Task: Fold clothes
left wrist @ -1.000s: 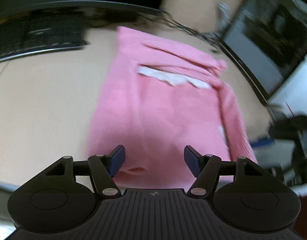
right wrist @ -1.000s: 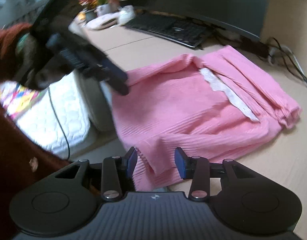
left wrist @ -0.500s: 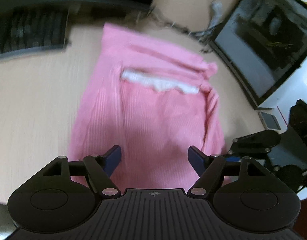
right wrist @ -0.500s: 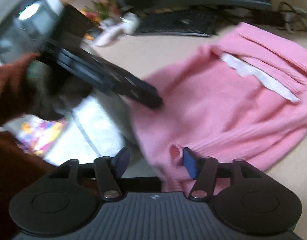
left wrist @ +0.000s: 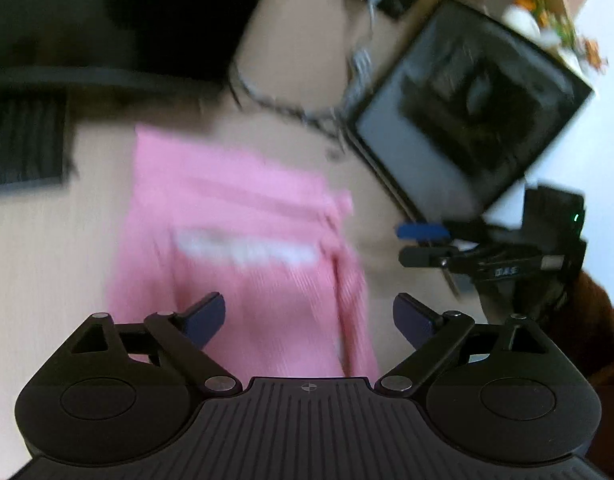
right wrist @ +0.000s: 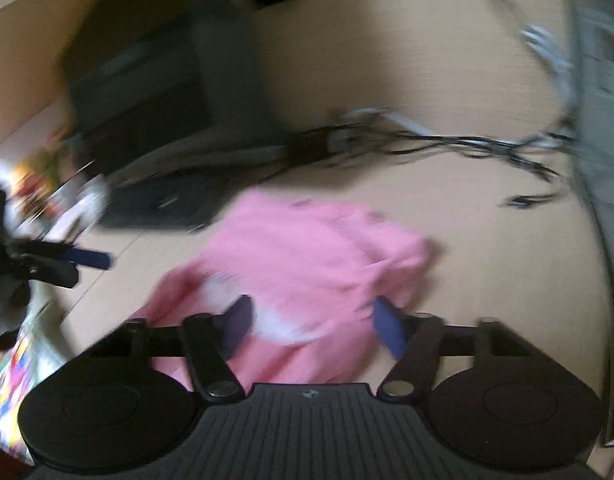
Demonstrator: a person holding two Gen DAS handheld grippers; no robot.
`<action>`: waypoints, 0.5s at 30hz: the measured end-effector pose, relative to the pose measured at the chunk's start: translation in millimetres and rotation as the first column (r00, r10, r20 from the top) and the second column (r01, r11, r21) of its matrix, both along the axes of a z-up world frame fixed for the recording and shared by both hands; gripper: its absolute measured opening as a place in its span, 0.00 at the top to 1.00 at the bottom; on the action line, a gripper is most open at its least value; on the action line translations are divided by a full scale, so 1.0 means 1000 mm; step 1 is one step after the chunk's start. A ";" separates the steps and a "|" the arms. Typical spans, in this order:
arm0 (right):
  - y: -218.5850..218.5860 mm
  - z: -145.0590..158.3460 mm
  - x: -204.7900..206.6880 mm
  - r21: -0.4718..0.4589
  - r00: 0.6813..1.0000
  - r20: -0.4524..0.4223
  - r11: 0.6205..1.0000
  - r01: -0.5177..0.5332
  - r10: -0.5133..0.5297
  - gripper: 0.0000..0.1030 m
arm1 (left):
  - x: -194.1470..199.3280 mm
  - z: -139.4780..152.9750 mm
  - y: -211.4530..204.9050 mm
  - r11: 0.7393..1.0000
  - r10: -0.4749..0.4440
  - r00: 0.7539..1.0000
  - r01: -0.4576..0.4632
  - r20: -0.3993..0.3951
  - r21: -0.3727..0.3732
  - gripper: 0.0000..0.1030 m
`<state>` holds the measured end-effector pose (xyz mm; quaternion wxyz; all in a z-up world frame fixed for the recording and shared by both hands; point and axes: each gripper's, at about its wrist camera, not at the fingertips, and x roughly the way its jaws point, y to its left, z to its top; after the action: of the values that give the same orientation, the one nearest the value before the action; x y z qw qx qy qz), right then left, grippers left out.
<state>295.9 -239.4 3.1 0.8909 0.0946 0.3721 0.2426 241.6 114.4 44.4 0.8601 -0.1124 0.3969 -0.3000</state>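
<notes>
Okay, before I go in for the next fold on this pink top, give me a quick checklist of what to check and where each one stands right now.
1. Pink top lying on the desk: ok.
2. Left gripper empty, its jaws opening above the cloth: ok.
3. Right gripper empty: ok; its jaws are closing, so not ok for a grasp yet.
4. Grippers apart, right gripper off the top's right edge in the left wrist view: ok.
5. Cables clear of the top: ok.
6. Fold edges lined up: cannot tell, both views are blurred.
</notes>
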 end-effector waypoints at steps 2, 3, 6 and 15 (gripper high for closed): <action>0.000 -0.013 0.022 0.059 0.992 -0.077 0.993 0.103 -0.099 0.55 | 0.028 -0.004 0.005 0.999 0.050 0.999 -0.050 0.016 0.018 0.16; 0.000 -0.020 0.030 0.078 0.985 -0.103 0.986 0.146 -0.138 0.55 | 0.044 -0.011 0.009 0.996 0.082 0.997 -0.082 0.003 0.020 0.19; 0.008 -0.034 0.052 0.067 0.966 -0.134 0.971 0.230 -0.220 0.55 | 0.093 -0.039 0.014 0.984 0.174 0.982 -0.170 -0.068 0.049 0.31; 0.035 -0.061 0.107 -0.118 0.953 -0.158 0.963 0.241 -0.258 0.75 | 0.162 -0.094 0.011 0.976 0.218 0.951 -0.213 -0.218 0.047 0.56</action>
<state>403.2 -204.4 -58.2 0.8825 0.1181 0.4440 0.1007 403.6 125.9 -50.0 0.8393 -0.1779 0.4792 -0.1853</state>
